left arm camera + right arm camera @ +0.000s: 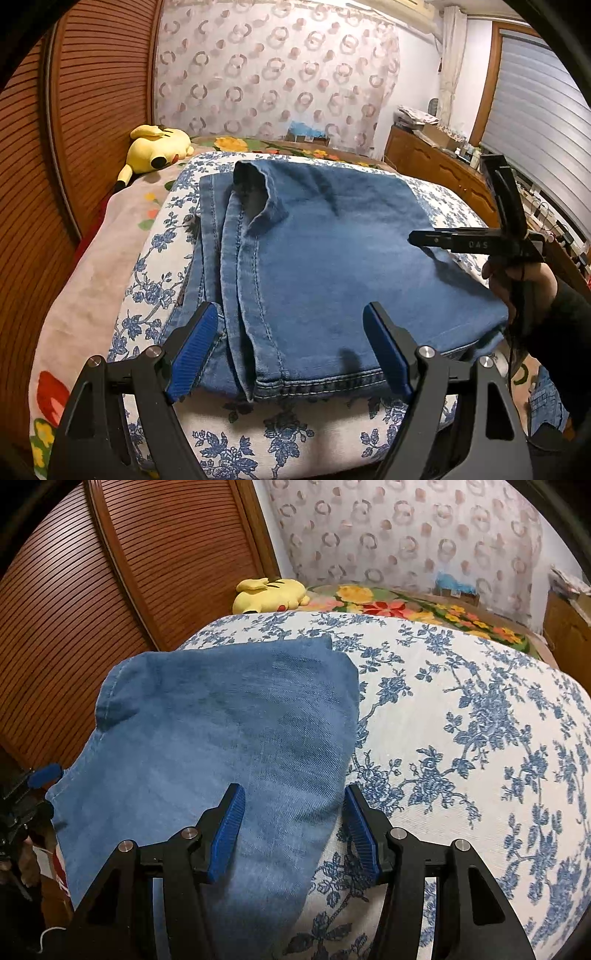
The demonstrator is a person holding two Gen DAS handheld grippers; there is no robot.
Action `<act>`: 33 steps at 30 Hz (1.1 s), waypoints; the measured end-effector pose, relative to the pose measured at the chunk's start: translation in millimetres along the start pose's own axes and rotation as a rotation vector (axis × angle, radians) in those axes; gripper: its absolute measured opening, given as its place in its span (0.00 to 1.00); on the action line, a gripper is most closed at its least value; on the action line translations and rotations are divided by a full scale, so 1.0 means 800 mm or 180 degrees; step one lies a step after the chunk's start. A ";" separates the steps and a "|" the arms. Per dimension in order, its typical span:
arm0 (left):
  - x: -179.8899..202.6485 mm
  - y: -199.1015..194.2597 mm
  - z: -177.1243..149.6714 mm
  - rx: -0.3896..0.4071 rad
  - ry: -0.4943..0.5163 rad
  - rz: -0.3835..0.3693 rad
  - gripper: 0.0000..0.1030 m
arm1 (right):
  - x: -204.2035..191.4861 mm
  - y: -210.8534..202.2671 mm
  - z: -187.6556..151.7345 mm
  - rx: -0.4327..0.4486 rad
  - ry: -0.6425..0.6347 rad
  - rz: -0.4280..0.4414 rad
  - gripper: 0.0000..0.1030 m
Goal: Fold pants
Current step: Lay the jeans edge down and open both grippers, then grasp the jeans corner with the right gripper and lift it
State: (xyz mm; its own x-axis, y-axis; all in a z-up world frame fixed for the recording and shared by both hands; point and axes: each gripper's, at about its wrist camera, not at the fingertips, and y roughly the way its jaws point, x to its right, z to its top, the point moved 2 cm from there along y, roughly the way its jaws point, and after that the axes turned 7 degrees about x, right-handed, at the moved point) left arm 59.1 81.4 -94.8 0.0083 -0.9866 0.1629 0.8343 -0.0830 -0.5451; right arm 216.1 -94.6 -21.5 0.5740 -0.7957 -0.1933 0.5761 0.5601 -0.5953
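Note:
The blue denim pants lie folded in a rectangular stack on the white cushion with blue flowers; one hem end stands curled up at the far left of the stack. My left gripper is open and empty, just above the near hem edge. My right gripper is open and empty over the right edge of the pants. In the left wrist view the right gripper shows from the side, held by a hand above the stack's right edge.
A yellow plush toy lies at the far left by the brown slatted wall. A flowered blanket lies behind the cushion. A wooden cabinet with clutter stands at the right under a window blind.

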 end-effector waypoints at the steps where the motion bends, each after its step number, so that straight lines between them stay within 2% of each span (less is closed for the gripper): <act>1: 0.000 0.000 -0.001 -0.0004 0.0000 0.0006 0.79 | -0.002 0.004 0.000 0.0003 0.0007 0.0011 0.56; 4: -0.001 0.000 -0.001 -0.0011 -0.0005 0.0015 0.79 | -0.006 0.008 -0.002 0.0007 -0.0010 0.0065 0.55; 6: -0.002 0.000 -0.003 -0.0015 -0.0008 0.0019 0.79 | -0.011 0.009 -0.004 -0.0015 -0.0034 0.0059 0.47; 7: -0.002 0.000 -0.003 -0.0020 -0.0008 0.0024 0.79 | -0.013 0.009 -0.004 -0.0029 -0.0047 0.0069 0.36; 8: -0.003 0.001 -0.003 -0.0022 -0.0010 0.0029 0.79 | -0.015 0.009 -0.005 -0.0035 -0.0044 0.0106 0.28; 9: -0.003 0.001 -0.003 -0.0023 -0.0012 0.0031 0.79 | -0.016 0.007 -0.004 -0.0019 -0.0050 0.0137 0.15; 10: -0.003 0.000 -0.003 -0.0023 -0.0015 0.0034 0.79 | -0.019 0.002 -0.004 0.0032 -0.0075 0.0141 0.12; 18: -0.002 0.000 0.003 0.0004 0.0009 0.0019 0.79 | -0.029 -0.062 0.011 0.0471 -0.0207 0.0224 0.09; 24: 0.006 0.007 0.016 0.0035 0.0073 -0.0045 0.79 | -0.028 -0.107 0.007 0.0595 -0.0333 0.0217 0.09; 30: 0.029 0.018 0.032 0.0059 0.0171 -0.0180 0.79 | 0.018 -0.134 0.012 0.0633 -0.0339 -0.0145 0.04; 33: 0.043 0.023 0.034 0.0061 0.0209 -0.0236 0.79 | 0.045 -0.135 0.008 0.0534 -0.0361 -0.0376 0.04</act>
State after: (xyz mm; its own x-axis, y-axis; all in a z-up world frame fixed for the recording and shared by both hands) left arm 89.5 49.5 -76.4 -0.0895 -0.9850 0.1477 0.8416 -0.1541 -0.5177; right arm 178.5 -182.1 41.0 0.5532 -0.8323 -0.0355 0.7263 0.5027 -0.4688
